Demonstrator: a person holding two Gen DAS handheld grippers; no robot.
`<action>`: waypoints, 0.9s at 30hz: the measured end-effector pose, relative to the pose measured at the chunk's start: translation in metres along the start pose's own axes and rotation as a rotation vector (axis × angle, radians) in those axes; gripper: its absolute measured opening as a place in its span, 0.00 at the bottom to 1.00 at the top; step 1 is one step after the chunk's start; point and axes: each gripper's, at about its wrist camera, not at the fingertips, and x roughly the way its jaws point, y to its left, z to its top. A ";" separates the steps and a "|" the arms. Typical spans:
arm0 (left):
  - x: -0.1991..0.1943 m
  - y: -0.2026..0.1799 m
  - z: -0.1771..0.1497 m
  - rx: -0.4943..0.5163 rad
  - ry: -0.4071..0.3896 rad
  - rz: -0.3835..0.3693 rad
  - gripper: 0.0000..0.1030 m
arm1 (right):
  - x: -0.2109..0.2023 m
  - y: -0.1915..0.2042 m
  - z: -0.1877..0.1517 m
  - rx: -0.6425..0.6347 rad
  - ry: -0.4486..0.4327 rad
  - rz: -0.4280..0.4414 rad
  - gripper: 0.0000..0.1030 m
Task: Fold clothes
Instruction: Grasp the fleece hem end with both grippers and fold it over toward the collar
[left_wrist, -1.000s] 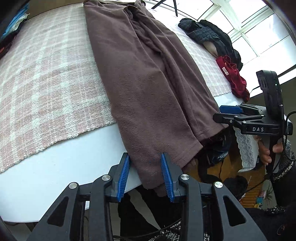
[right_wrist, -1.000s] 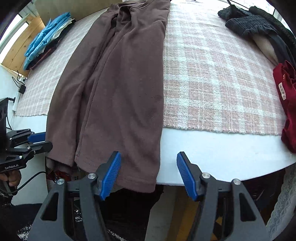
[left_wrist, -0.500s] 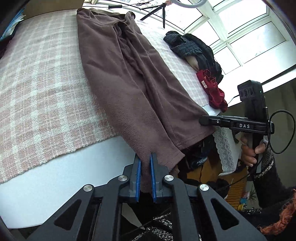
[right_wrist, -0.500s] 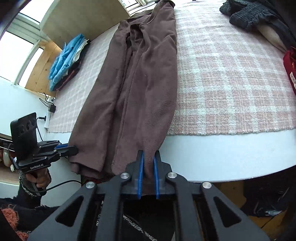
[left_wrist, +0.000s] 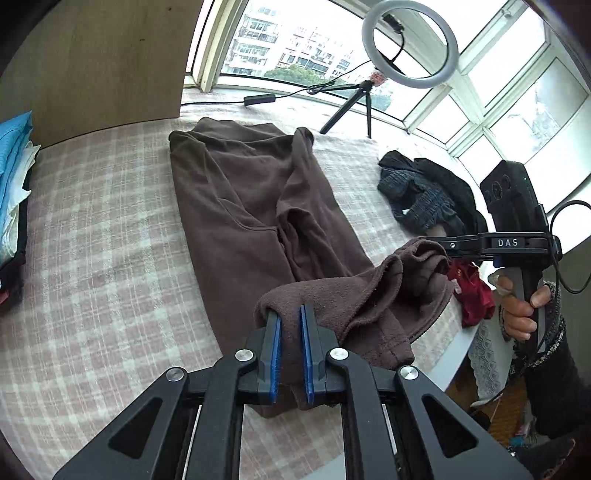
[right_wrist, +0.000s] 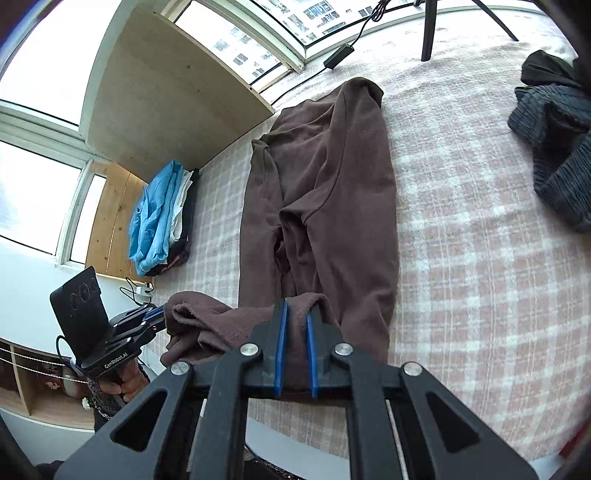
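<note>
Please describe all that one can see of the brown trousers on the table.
The brown trousers look like soft fleece. They lie lengthwise on the pink checked cloth, waistband at the far end near the window, with creases around the crotch. The leg ends are lifted off the table and bunched: the left gripper is shut on one hem and the right gripper on the other, with fabric sagging between them. Nothing else touches them.

Blue folded pile (left_wrist: 13, 177) cut by the frame edge; trouser hems (left_wrist: 291, 354) hidden inside both claws.

Ring light (left_wrist: 410, 42) on tripod, checked blanket (left_wrist: 92, 236), window (left_wrist: 288, 40).
</note>
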 end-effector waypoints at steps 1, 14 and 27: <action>0.009 0.010 0.008 -0.038 0.021 0.006 0.09 | 0.013 -0.008 0.018 0.012 0.032 -0.003 0.12; -0.001 0.029 0.051 -0.107 0.032 -0.029 0.43 | -0.012 -0.034 0.055 -0.033 -0.020 0.014 0.49; 0.004 0.036 0.033 0.049 0.085 0.053 0.44 | 0.086 0.045 0.030 -0.359 0.065 -0.097 0.48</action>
